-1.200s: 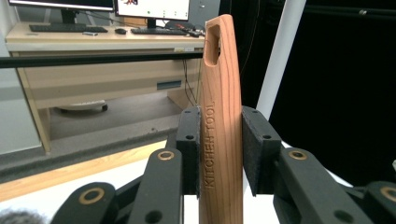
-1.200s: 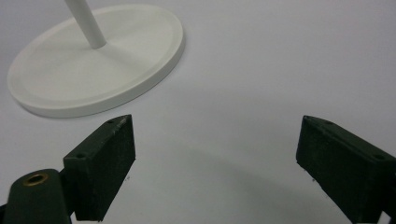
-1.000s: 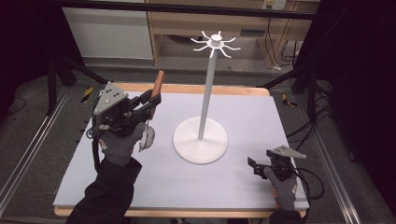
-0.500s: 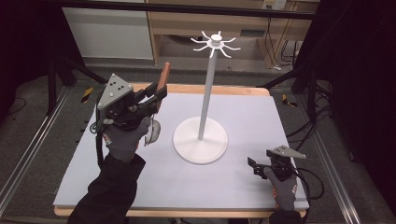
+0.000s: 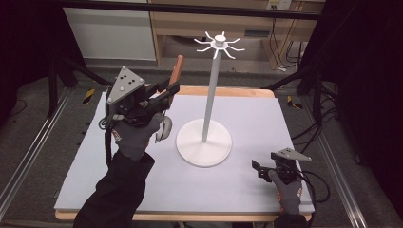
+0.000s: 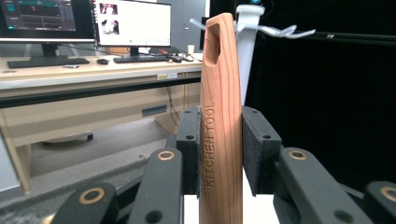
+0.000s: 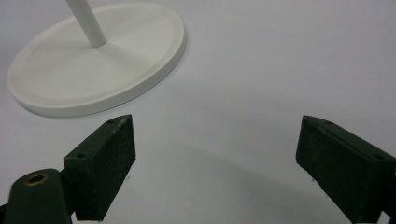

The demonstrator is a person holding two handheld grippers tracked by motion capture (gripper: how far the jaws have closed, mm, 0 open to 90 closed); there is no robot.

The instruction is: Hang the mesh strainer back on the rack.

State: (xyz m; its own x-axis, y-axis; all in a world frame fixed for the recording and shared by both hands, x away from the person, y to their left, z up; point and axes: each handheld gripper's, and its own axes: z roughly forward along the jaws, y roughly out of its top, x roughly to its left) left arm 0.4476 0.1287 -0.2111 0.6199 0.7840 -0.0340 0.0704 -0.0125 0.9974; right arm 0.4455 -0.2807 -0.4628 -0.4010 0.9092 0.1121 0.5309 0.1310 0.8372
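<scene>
Two black-jawed grippers are at work over the pale grey table mat (image 5: 266, 118). The left gripper (image 5: 167, 90), held in a grey-gloved hand (image 5: 135, 135) above the mat's far left part, has its jaws pinched on the light brown wooden handle (image 6: 219, 121) of a kitchen utensil stamped "KITCHEN TOOL", with a slot near its tip. The handle stands nearly upright between the pads, and in the high view its reddish-brown end (image 5: 177, 71) rises above the jaws, while a pale rounded part of the utensil hangs below, just beside the glove. The tall white hook stand (image 5: 211, 95), with a round base and a ring of curved prongs on top, stands just to the right of that gripper. The right gripper (image 7: 215, 158) rests low at the mat's near right corner, jaws spread wide with nothing between them, near the stand's base (image 7: 93, 60).
</scene>
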